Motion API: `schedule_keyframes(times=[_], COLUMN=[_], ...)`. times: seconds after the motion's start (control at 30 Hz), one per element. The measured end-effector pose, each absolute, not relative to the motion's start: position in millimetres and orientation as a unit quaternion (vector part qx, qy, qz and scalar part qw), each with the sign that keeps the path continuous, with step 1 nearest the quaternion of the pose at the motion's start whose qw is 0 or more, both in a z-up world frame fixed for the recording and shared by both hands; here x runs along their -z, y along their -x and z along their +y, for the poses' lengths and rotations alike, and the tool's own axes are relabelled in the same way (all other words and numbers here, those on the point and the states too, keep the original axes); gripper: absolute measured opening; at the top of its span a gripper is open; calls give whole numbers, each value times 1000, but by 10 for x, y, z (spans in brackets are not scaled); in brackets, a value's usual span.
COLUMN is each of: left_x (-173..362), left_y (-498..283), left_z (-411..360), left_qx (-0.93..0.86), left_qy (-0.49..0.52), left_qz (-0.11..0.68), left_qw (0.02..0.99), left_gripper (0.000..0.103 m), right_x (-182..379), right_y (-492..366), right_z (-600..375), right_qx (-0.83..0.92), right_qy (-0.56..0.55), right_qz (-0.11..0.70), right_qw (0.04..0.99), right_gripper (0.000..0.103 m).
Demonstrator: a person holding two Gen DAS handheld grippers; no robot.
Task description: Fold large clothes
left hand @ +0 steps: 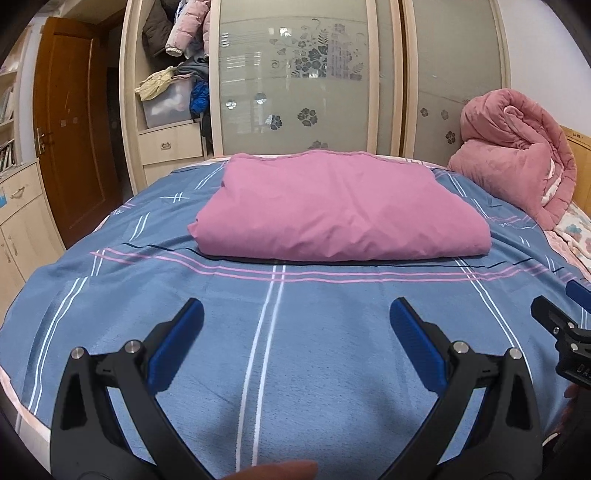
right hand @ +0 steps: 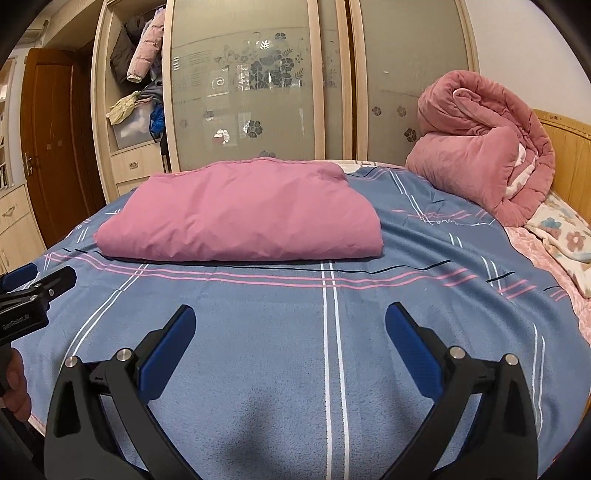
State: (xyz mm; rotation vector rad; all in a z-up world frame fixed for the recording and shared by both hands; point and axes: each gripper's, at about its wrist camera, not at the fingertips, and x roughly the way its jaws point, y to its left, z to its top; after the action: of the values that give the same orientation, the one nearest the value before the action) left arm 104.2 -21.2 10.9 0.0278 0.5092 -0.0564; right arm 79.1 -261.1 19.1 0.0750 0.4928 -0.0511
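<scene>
A large pink cloth (left hand: 336,206) lies folded into a thick rectangle on the far half of the bed; it also shows in the right wrist view (right hand: 243,212). My left gripper (left hand: 295,317) is open and empty, held over the blue striped bedspread (left hand: 314,350) well short of the cloth. My right gripper (right hand: 290,323) is open and empty too, beside the left one and equally short of the cloth. The right gripper's tip shows at the right edge of the left wrist view (left hand: 561,325), and the left gripper's tip at the left edge of the right wrist view (right hand: 33,291).
A rolled pink quilt (right hand: 484,155) sits at the bed's far right by the wooden headboard (right hand: 565,147). A wardrobe with frosted sliding doors (left hand: 295,81) stands behind the bed. Its open shelves hold clothes (left hand: 173,33). A brown door (left hand: 66,125) is at the left.
</scene>
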Motion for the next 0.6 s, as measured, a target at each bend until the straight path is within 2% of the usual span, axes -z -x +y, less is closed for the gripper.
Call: schedule_keyframes(times=[0.6], left_x=[-132], left_y=[-1006], left_z=[-183], left_qx=[28], left_qy=[-11], left_qz=[248], left_qw=[968], left_gripper=[101], right_x=[-188], right_y=[-803], right_z=[-2584], right_qx=[23], right_qy=[-28], right_qz=[237], right_qw=[971], right_gripper=[102])
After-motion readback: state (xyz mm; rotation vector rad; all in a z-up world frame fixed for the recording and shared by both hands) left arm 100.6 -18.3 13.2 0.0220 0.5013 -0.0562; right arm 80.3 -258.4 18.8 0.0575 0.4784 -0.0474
